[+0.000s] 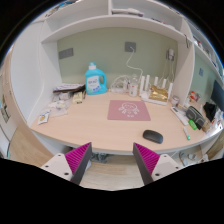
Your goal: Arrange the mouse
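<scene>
Along the left end of the tabletop (90, 125) you have a few small items near the edge, too small to identify, and behind them a cluster of clear containers (68, 93) by the wall. Next comes a blue bottle (95, 79) with a pink cap, standing upright against the back wall. At the middle of the tabletop lies a pink mat (128, 109), flat and square to you. Behind it, a white cable loops down from a wall outlet (130, 47), with white upright items (149, 83) beside it and a brown box (158, 94) just right of those. The mouse (152, 136) is black and sits on the bare wood, ahead of your right finger and to the right of the mat, near the front edge. Further right, dark objects crowd the tabletop's end. Your jaws (112, 159) are spread apart with nothing between them; the 2 magenta pads (78, 158) hover short of the tabletop's front edge.
</scene>
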### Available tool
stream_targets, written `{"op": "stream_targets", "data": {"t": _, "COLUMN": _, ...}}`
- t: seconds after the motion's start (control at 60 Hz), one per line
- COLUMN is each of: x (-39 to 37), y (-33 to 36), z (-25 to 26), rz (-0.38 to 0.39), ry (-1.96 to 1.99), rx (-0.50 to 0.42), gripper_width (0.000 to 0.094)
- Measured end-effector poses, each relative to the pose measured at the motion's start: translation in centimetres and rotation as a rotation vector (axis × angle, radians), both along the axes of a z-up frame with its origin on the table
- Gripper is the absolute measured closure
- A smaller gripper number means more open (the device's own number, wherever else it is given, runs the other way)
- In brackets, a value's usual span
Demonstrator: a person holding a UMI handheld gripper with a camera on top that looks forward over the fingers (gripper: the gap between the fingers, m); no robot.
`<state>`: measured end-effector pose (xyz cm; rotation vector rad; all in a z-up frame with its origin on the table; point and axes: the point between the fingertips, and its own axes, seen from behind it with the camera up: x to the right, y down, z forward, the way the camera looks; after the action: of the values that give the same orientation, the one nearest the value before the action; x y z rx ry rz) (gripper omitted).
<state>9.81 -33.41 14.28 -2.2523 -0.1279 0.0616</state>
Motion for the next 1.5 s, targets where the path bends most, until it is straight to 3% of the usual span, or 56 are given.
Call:
{"op": "stream_targets", "data": {"t": 0.217, "x": 12.7, "y": 1.8, "z": -7.3, "rz": -0.082, "ry": -0.066, "rx": -0.062, "gripper_width": 0.0088}}
{"op": "stream_targets", "data": {"t": 0.383, "x": 19.1, "y": 6.6, "z": -11.0, "rz": -0.124, "ry": -0.087, "rx": -0.047, "gripper_width": 0.0089}}
{"op": "stream_targets", "data": {"t": 0.7, "x": 21.7, "y": 13.9, "z": -14.9, "rz": -0.041, "ry": -0.093, "rx": -0.037, "gripper_width": 0.0089}}
{"op": "stream_targets", "data": {"t": 0.917, "x": 22.6, "y": 18.4, "z": -15.5, "rz": -0.044, "ry": -0.102, "rx": -0.019, "gripper_width": 0.0094}}
{"op": "stream_targets", "data": {"t": 1.017, "x": 21.7, "y": 19.8, "z": -15.7, "rz": -0.05, "ry": -0.069, "rx": -0.019, "gripper_width": 0.0239}}
{"op": "stream_targets", "data": {"t": 1.083, "x": 21.0, "y": 20.1, "z": -15.8, "rz": -0.038, "ry": -0.056, "rx": -0.02, "gripper_width": 0.0431}}
{"op": "stream_targets", "data": {"t": 1.25, "x": 21.1, "y": 19.8, "z": -15.7, "rz": -0.053, "ry": -0.116, "rx": -0.014, "gripper_width": 0.0529}}
{"op": "stream_targets", "data": {"t": 1.367, "x": 21.9, "y": 19.3, "z": -15.1, "rz": -0.126, "ry": -0.143, "rx": -0.037, "gripper_width": 0.0572}}
{"op": "stream_targets", "data": {"t": 1.5, "x": 23.5, "y": 19.0, "z": -10.5, "rz": -0.236, "ry": -0.142, "rx": 0.009, "gripper_width": 0.0585}}
